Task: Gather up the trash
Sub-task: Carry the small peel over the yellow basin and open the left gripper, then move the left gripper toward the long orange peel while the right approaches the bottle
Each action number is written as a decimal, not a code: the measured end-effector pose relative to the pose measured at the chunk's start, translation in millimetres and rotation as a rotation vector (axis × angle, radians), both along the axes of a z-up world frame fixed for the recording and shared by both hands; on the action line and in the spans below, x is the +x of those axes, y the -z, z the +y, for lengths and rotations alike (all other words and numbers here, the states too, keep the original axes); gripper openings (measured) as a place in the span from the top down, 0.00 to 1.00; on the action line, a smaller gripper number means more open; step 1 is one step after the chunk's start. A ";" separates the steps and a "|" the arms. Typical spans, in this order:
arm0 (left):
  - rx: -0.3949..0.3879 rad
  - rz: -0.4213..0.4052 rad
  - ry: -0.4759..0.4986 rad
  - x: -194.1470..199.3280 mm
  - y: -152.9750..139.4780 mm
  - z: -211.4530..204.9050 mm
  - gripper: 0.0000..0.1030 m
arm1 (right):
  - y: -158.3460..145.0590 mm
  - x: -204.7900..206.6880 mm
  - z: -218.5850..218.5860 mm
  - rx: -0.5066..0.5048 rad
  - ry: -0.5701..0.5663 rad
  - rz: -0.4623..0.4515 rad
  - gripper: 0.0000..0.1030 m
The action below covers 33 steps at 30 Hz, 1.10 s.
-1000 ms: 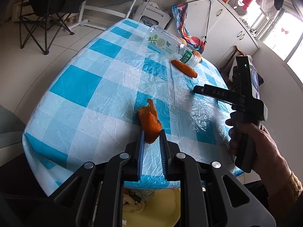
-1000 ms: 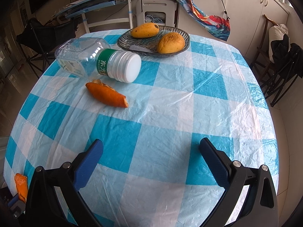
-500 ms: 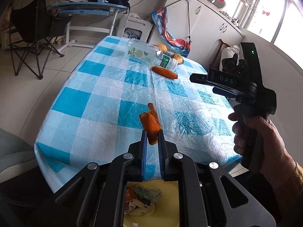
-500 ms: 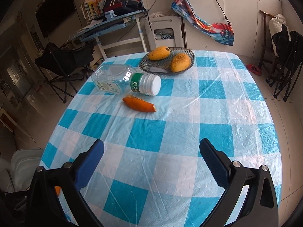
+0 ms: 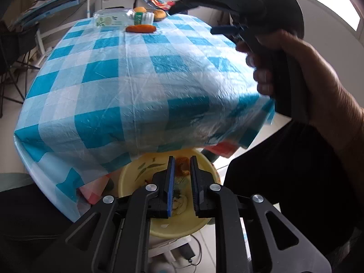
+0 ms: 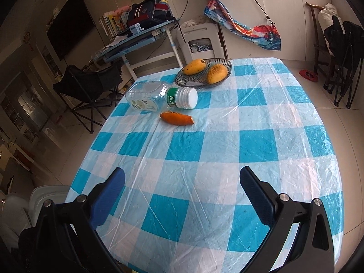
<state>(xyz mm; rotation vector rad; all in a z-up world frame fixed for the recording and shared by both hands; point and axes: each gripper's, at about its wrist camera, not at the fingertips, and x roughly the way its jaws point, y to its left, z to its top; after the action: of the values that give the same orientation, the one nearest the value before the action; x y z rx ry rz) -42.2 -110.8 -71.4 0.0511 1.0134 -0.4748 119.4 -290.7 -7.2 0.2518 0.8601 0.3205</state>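
Observation:
My left gripper is shut on an orange peel and holds it over a yellow bin below the table's near edge. A second orange peel lies on the blue checked tablecloth beside a clear plastic bottle lying on its side; both also show far off in the left wrist view, the peel in front of the bottle. My right gripper is open and empty above the near part of the table. It also shows in the left wrist view, held in a hand.
A glass dish with two mangoes stands at the table's far edge. A folding chair and a desk stand to the left, more chairs to the right. The bin holds other scraps.
My left gripper has carried the peel off the table and down over the yellow bin. My right gripper has pulled back and higher from the table, still open.

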 end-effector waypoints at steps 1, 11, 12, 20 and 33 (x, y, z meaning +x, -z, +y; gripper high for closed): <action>0.024 -0.008 0.019 -3.9 1.1 -4.4 0.82 | -0.1 -0.9 -0.8 0.001 0.001 0.001 0.06; -0.050 -0.082 -0.149 15.8 -25.6 27.8 0.52 | -4.4 6.4 2.2 -0.024 -0.016 -0.009 0.06; -0.063 -0.092 -0.188 21.7 -30.2 35.3 0.50 | -5.8 9.9 6.5 -0.040 -0.031 -0.013 0.06; -0.105 -0.149 -0.369 78.4 -59.6 79.7 0.39 | -4.9 51.3 43.1 -0.173 -0.148 -0.052 0.06; -0.172 -0.134 -0.512 160.6 -60.7 106.4 0.28 | 36.8 117.0 74.1 -0.232 -0.226 0.013 0.11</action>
<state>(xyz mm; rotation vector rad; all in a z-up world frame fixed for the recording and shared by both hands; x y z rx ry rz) 118.5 -4.5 -10.7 -0.3210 0.8119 -0.0861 236.4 -216.6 -44.0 -0.0600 0.9315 0.4252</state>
